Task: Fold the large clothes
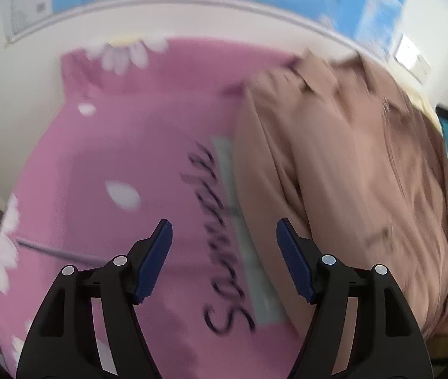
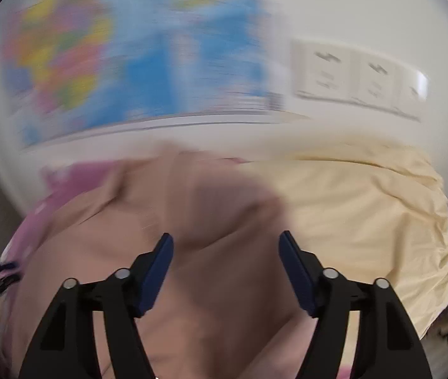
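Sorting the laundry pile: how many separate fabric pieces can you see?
3: a pink blanket on the left, a tan shirt overlapping it, a cream cloth on the right. Others may be hidden.

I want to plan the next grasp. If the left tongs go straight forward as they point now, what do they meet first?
Probably the pink blanket: the open left tongs point at its printed lettering, just beside the edge of the tan shirt. The picture is blurred, so depth is uncertain.
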The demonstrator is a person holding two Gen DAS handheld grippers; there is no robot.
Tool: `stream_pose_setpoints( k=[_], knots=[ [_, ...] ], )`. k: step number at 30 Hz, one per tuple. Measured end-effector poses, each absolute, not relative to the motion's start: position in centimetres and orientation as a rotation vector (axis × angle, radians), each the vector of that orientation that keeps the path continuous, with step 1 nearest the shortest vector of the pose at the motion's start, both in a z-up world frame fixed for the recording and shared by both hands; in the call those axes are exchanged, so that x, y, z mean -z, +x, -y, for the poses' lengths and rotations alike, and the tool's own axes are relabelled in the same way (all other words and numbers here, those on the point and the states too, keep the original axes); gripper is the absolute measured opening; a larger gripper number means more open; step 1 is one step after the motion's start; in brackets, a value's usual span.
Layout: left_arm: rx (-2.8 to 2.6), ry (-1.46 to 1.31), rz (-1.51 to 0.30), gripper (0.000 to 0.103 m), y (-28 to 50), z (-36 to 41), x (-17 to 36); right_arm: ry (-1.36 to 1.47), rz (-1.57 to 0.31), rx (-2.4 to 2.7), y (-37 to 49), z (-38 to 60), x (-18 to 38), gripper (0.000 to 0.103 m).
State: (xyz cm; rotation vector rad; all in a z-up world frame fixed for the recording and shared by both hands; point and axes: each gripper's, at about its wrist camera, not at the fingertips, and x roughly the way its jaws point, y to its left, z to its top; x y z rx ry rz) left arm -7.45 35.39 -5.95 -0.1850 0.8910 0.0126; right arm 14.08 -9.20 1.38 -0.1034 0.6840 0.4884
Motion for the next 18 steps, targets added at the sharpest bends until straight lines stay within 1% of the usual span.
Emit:
stream_pose_setpoints(
  k=[1, 4, 6, 7, 8, 9, 10, 11, 12, 15, 18],
  knots=[
    [0.012, -0.179, -0.901, 0.068, -7.7, -34.8, 6.5, -0.138, -0.675, -0.540, 12.0, 8.2, -1.3, 0.078],
    [0.084, -0.191, -0.911, 0.068, -7.8, -33.0, 7.5, -0.213, -0.669, -0.661, 7.3, 4.8, -0.5, 0.079],
    [0.110, -0.185, -0.904, 0.064, -8.0, -31.9, 7.9, -0.237, -0.680, -0.715, 5.8, 2.7, 0.4, 0.079],
    [0.106, -0.162, -0.897, 0.060, -8.0, -31.4, 7.9, -0.239, -0.691, -0.738, 5.0, 2.0, 0.8, 0.079],
    [0.115, -0.152, -0.898, 0.044, -7.9, -31.0, 7.9, -0.230, -0.715, -0.772, 4.2, 1.2, 1.4, 0.079],
    [0.128, -0.160, -0.908, 0.034, -7.9, -30.7, 8.0, -0.228, -0.728, -0.787, 3.9, 0.7, 1.9, 0.079],
    [0.108, -0.151, -0.911, 0.027, -7.8, -30.6, 8.0, -0.237, -0.737, -0.792, 3.5, 0.1, 2.5, 0.079],
    [0.099, -0.147, -0.914, 0.005, -7.9, -30.4, 8.0, -0.247, -0.743, -0.799, 3.1, -0.7, 3.0, 0.079],
    [0.100, -0.167, -0.917, 0.003, -8.0, -30.7, 7.9, -0.248, -0.746, -0.812, 2.6, -0.9, 3.3, 0.079],
    [0.045, -0.159, -0.886, 0.002, -8.6, -31.5, 6.6, -0.227, -0.766, -0.836, 2.1, -1.4, 3.9, 0.079],
    [-0.057, -0.122, -0.818, 0.002, -9.2, -33.6, 3.2, -0.202, -0.780, -0.851, 2.0, -1.6, 4.0, 0.079]
  ],
)
